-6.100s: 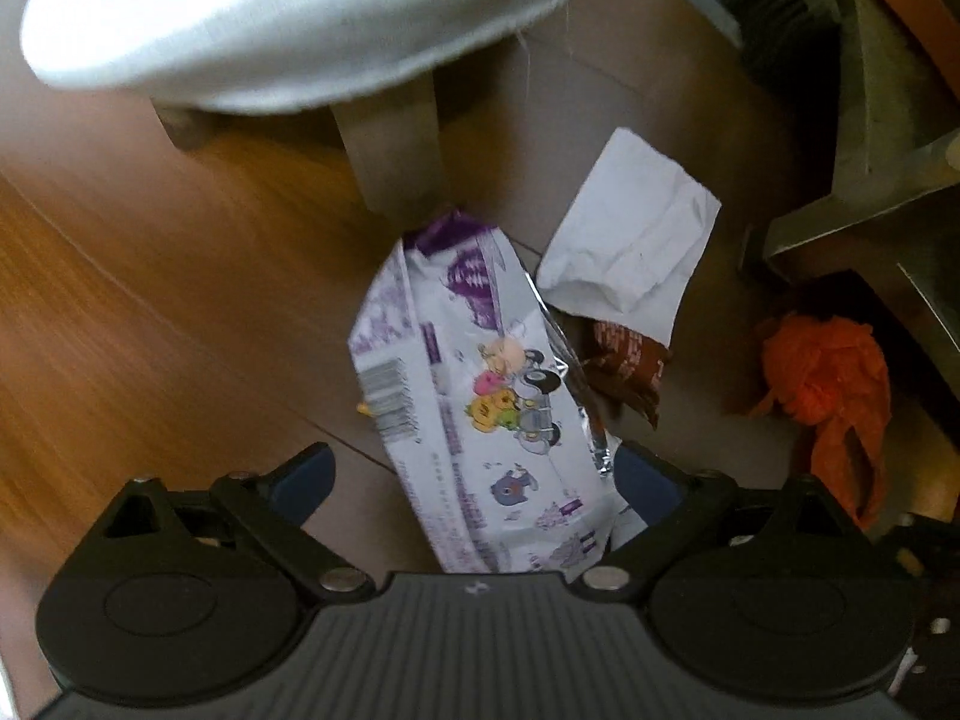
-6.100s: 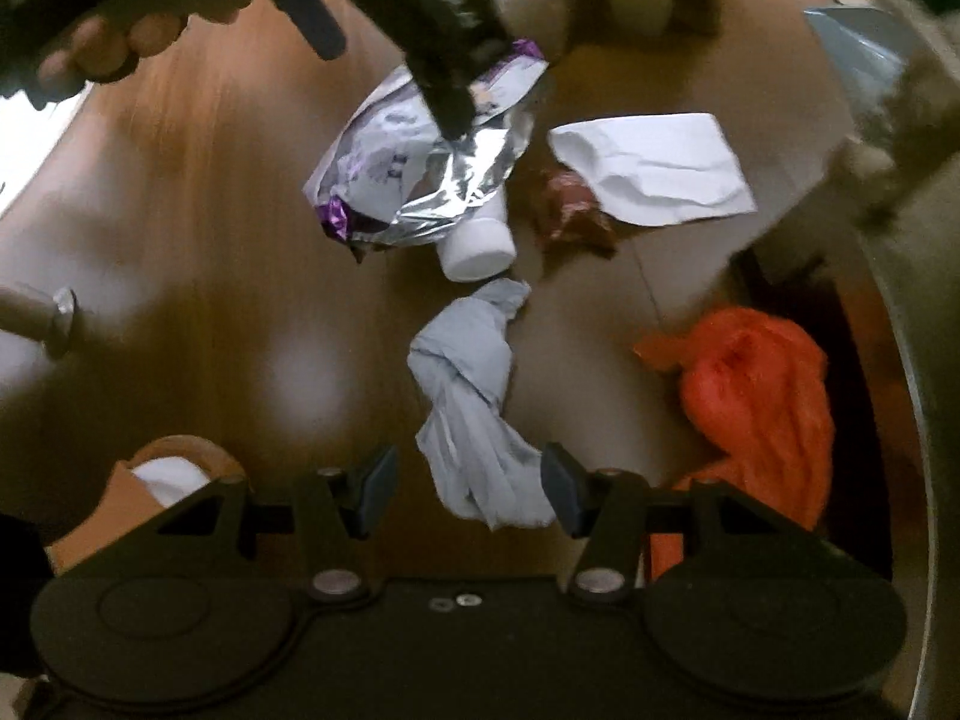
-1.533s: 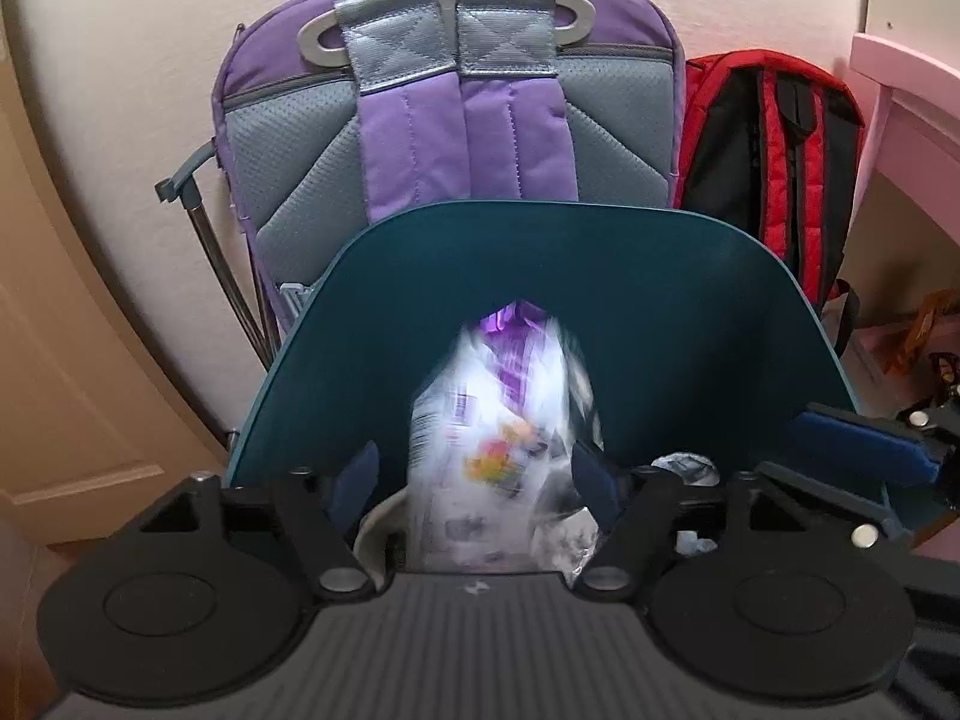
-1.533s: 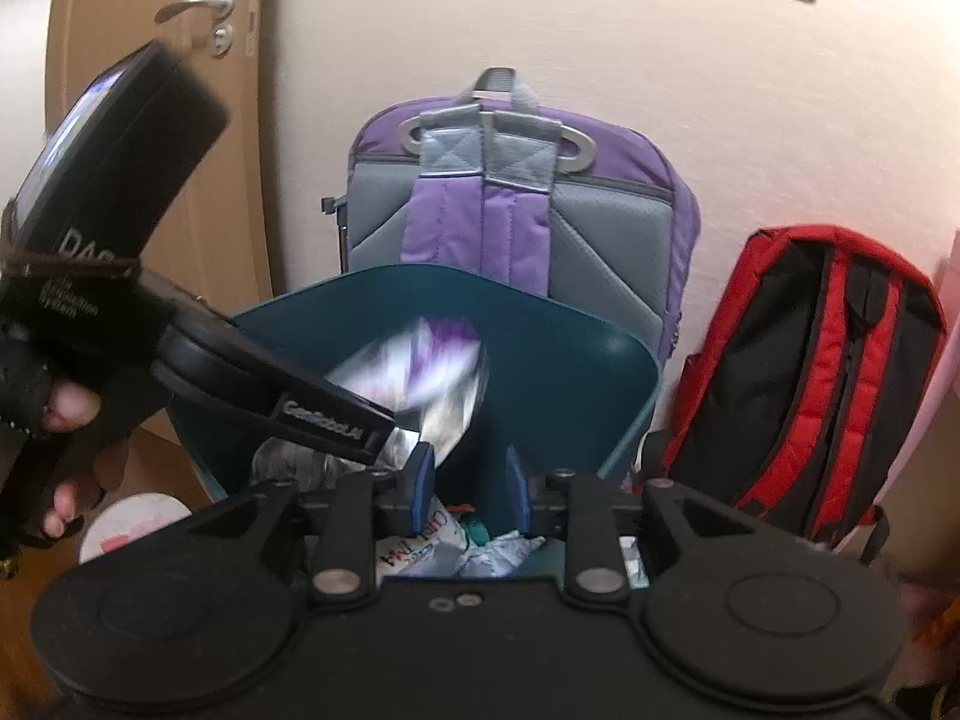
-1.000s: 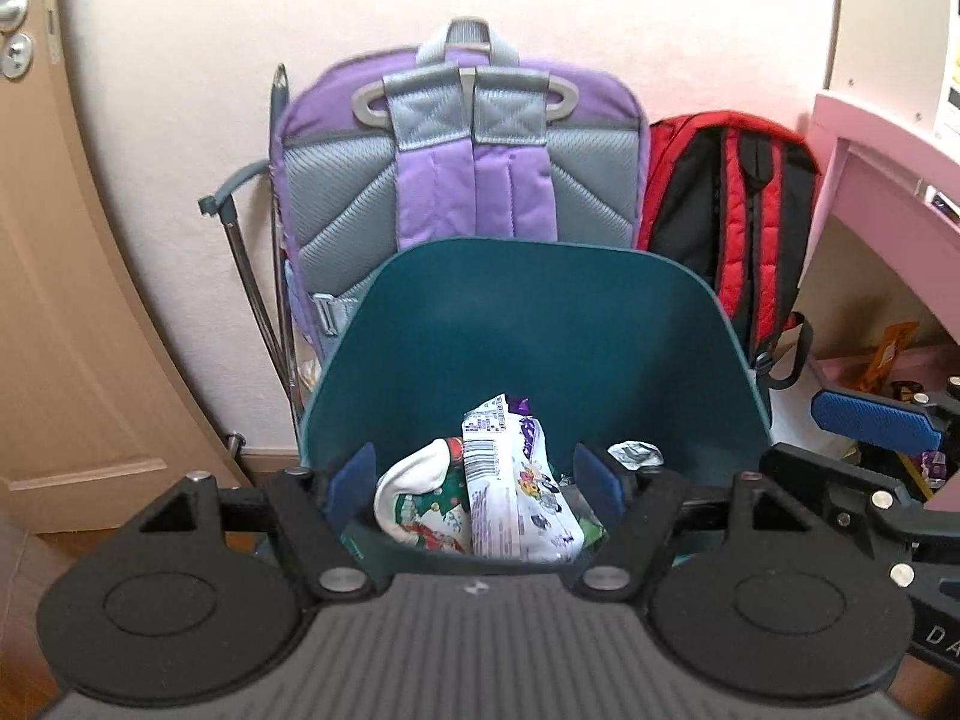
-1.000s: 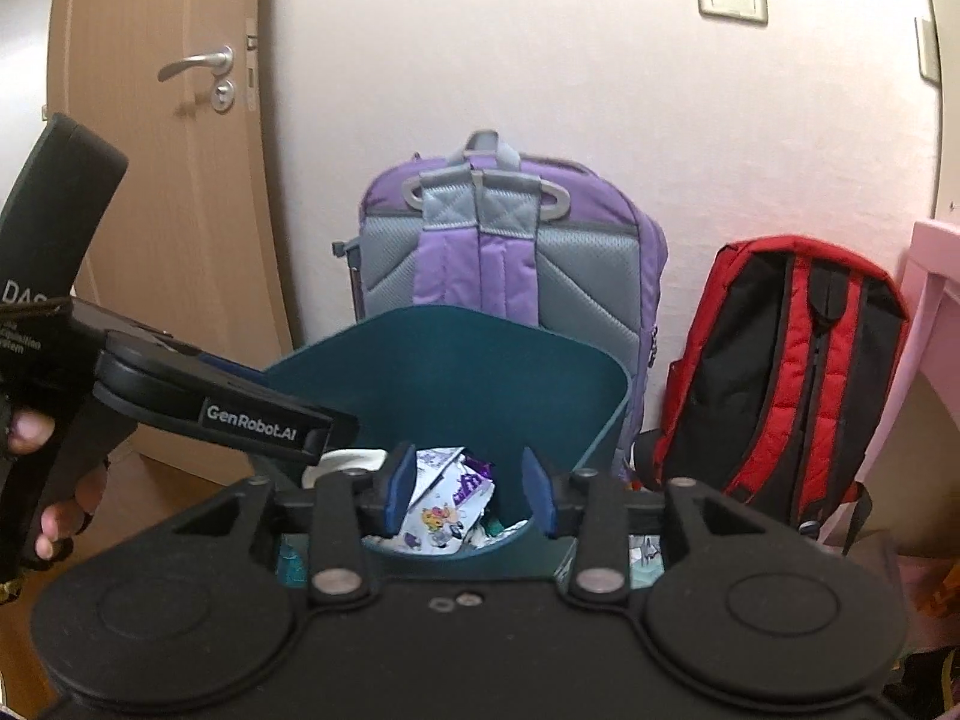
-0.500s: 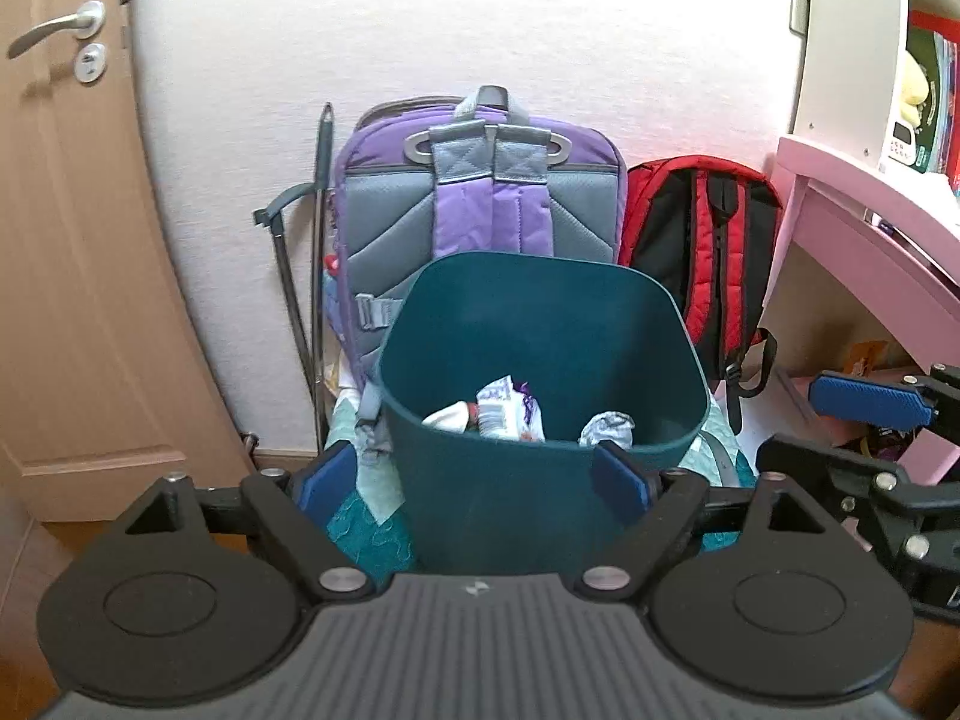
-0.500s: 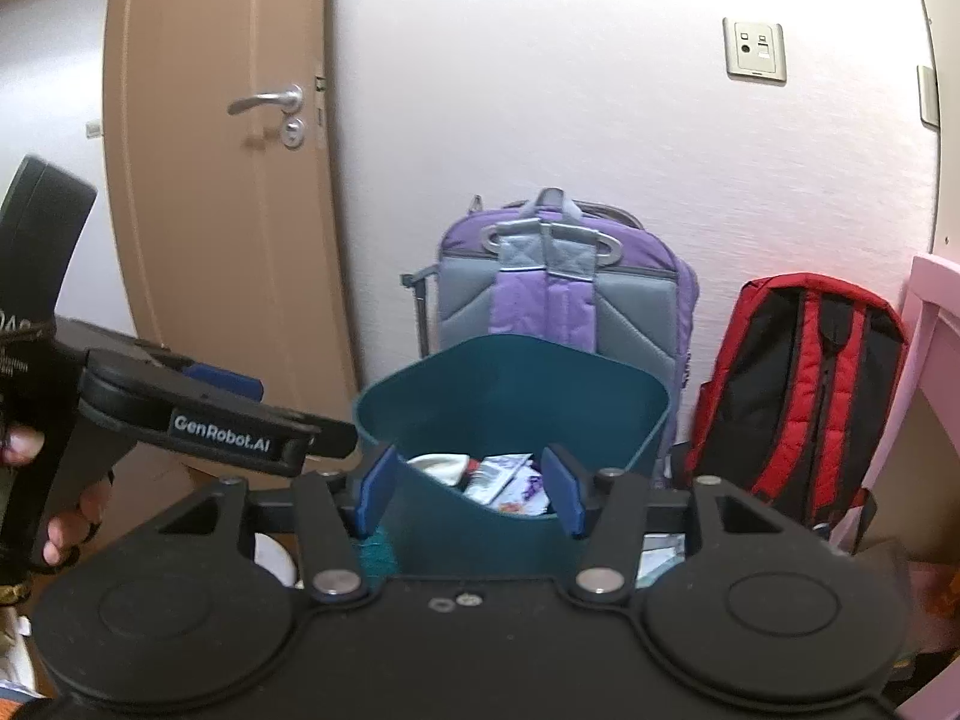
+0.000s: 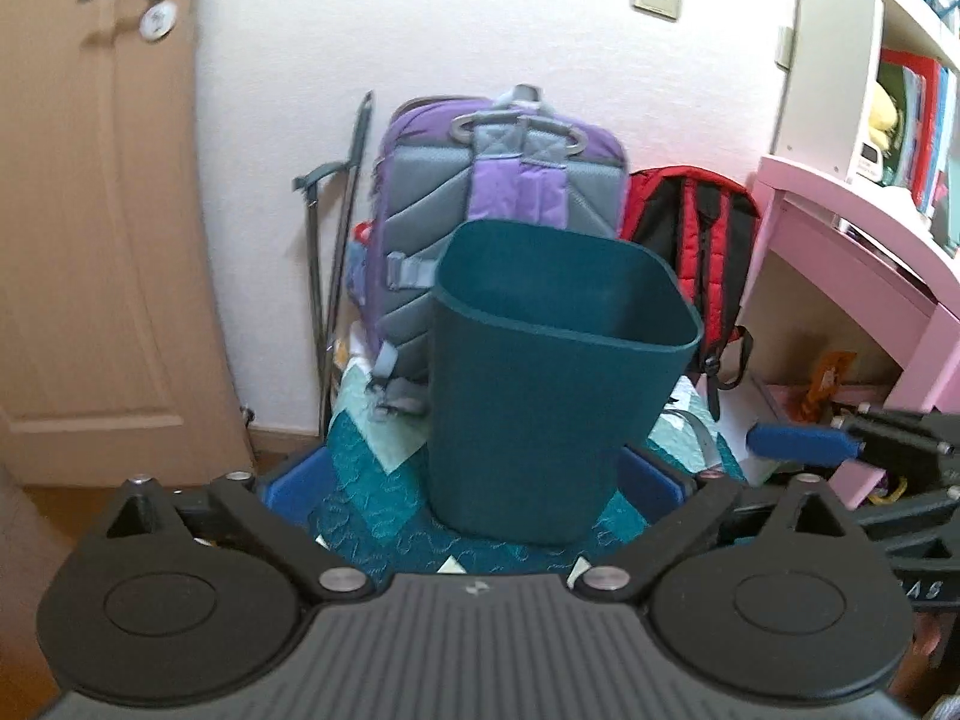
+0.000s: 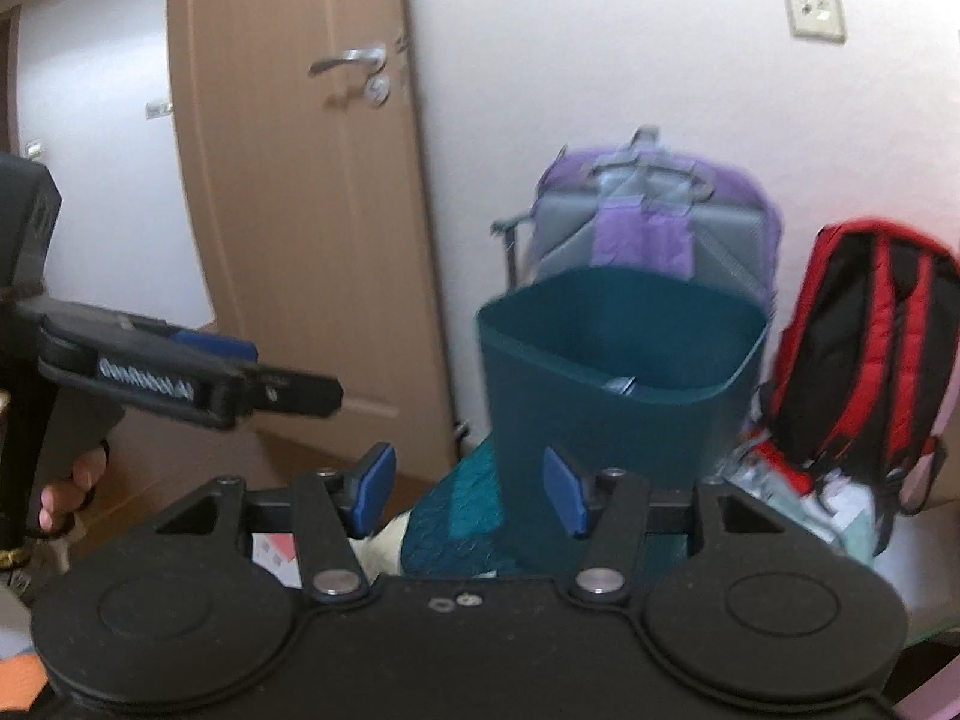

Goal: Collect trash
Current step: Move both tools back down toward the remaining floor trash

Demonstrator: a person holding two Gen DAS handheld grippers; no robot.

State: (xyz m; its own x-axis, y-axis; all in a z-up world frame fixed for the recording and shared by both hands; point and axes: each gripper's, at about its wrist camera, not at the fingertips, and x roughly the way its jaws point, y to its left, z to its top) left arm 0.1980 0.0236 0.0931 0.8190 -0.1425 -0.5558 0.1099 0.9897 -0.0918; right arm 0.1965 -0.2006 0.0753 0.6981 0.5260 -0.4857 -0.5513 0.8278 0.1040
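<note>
I see bin (image 9: pixel 558 384) dead ahead of left gripper (image 9: pixel 471 483), ahead-right of right gripper (image 10: pixel 468 489); both jaws opening, nothing between; scrap visible inside bin; left nearer, I judge

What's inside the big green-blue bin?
Almost nothing shows from here. The bin is seen from low, so its front wall hides the inside. In the right wrist view only a small silvery scrap peeks above the rim. The left wrist view shows just the bare inner wall.
</note>
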